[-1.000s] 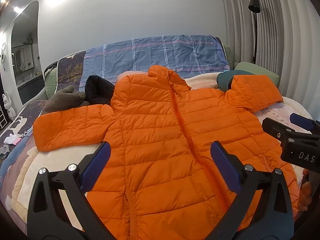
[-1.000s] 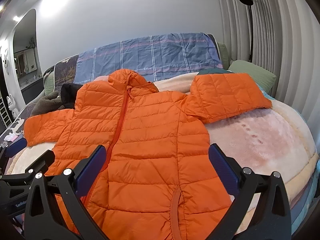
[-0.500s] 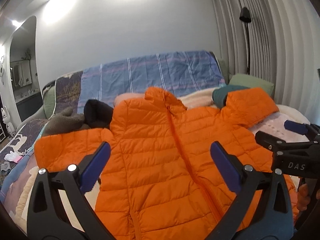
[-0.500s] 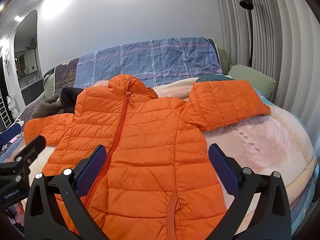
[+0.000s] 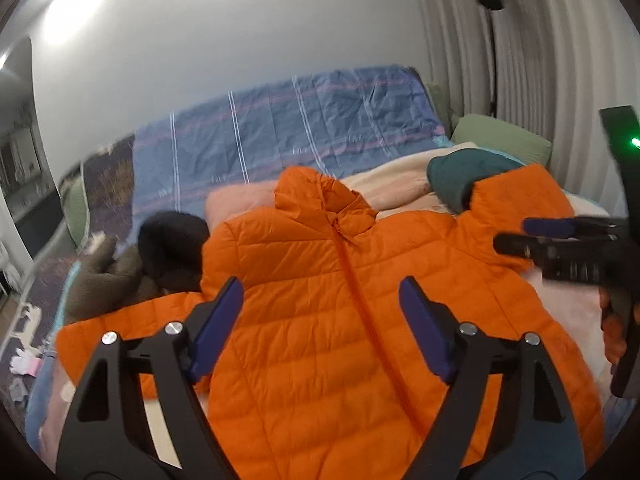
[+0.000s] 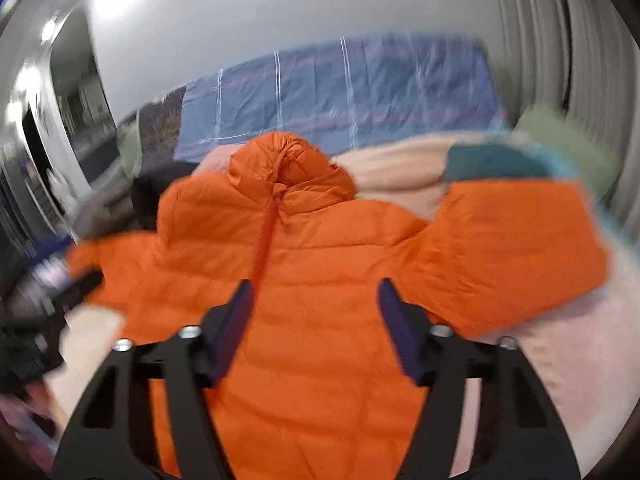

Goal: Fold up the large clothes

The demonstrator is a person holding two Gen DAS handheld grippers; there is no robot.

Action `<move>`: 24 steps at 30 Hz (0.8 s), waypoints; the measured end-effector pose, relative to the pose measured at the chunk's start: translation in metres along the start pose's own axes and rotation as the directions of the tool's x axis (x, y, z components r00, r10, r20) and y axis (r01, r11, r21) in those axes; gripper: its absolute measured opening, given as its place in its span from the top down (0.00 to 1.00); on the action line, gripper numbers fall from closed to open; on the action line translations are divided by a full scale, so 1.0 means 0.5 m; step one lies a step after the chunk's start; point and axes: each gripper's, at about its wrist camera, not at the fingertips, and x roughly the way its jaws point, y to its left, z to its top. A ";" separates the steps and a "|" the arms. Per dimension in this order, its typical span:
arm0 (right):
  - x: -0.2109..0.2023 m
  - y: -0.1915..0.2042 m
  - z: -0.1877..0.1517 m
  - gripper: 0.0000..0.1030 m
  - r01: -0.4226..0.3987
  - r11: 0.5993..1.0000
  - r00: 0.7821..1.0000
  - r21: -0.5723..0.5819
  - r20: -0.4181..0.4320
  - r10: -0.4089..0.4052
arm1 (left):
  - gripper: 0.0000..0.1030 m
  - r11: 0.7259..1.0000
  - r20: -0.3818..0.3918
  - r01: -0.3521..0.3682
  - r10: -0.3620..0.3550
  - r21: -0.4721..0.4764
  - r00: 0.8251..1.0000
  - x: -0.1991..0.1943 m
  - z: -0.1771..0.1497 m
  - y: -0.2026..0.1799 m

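Note:
An orange puffer jacket (image 5: 320, 300) lies flat on the bed, front up, zipped, hood toward the headboard, both sleeves spread out. It also shows, blurred, in the right wrist view (image 6: 320, 280). My left gripper (image 5: 322, 320) is open and empty, hovering above the jacket's chest. My right gripper (image 6: 314, 320) is open and empty above the jacket's middle; it also shows at the right edge of the left wrist view (image 5: 560, 232), near the right sleeve (image 5: 516, 196).
A blue plaid cover (image 5: 288, 128) lies at the headboard. A black garment (image 5: 172, 244) and a brown plush thing (image 5: 100, 276) lie left of the jacket. A teal item (image 5: 460, 176) and a green pillow (image 5: 500, 140) lie at right. A pink blanket (image 6: 560, 340) covers the bed.
Both grippers have moved forward over the jacket and tilted; the jaws of each stand somewhat narrower than before. The jacket has not moved.

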 end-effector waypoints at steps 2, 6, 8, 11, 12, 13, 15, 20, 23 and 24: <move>0.065 -0.041 0.057 0.43 -0.071 0.993 0.995 0.098 -0.059 0.077 | 0.21 0.999 -0.054 0.009 -0.011 -0.049 0.998 0.068 0.036 0.027; 0.192 -0.092 0.150 0.34 -0.096 0.977 0.984 0.190 -0.128 0.122 | 0.20 0.997 -0.154 -0.002 -0.010 -0.078 0.988 0.237 0.122 0.078; 0.268 -0.117 0.193 0.22 -0.117 0.954 0.971 0.277 -0.170 0.169 | 0.14 0.996 -0.178 -0.028 0.012 -0.085 0.984 0.308 0.158 0.096; 0.369 -0.146 0.236 0.21 -0.166 0.890 0.949 0.425 -0.178 0.262 | 0.09 0.995 -0.202 -0.059 0.043 -0.075 0.979 0.423 0.219 0.116; 0.397 -0.151 0.247 0.19 -0.181 0.873 0.941 0.452 -0.178 0.286 | 0.09 0.995 -0.210 -0.061 0.043 -0.083 0.977 0.455 0.232 0.122; 0.433 -0.158 0.258 0.17 -0.189 0.859 0.935 0.477 -0.181 0.306 | 0.07 0.993 -0.221 -0.055 0.031 -0.106 0.975 0.494 0.245 0.130; 0.490 -0.170 0.273 0.16 -0.187 0.837 0.925 0.514 -0.194 0.326 | 0.07 0.987 -0.245 -0.030 -0.010 -0.157 0.969 0.557 0.256 0.143; 0.624 -0.216 0.271 0.15 -0.162 0.715 0.900 0.680 -0.196 0.390 | 0.07 0.991 -0.342 -0.050 0.006 -0.120 0.940 0.697 0.255 0.146; 0.675 -0.222 0.269 0.15 -0.175 0.692 0.887 0.700 -0.194 0.420 | 0.35 0.996 -0.318 0.023 -0.051 -0.090 0.947 0.721 0.269 0.130; 0.691 -0.223 0.268 0.15 -0.180 0.685 0.880 0.706 -0.196 0.433 | 0.61 0.993 -0.319 0.079 -0.104 -0.091 0.942 0.729 0.273 0.124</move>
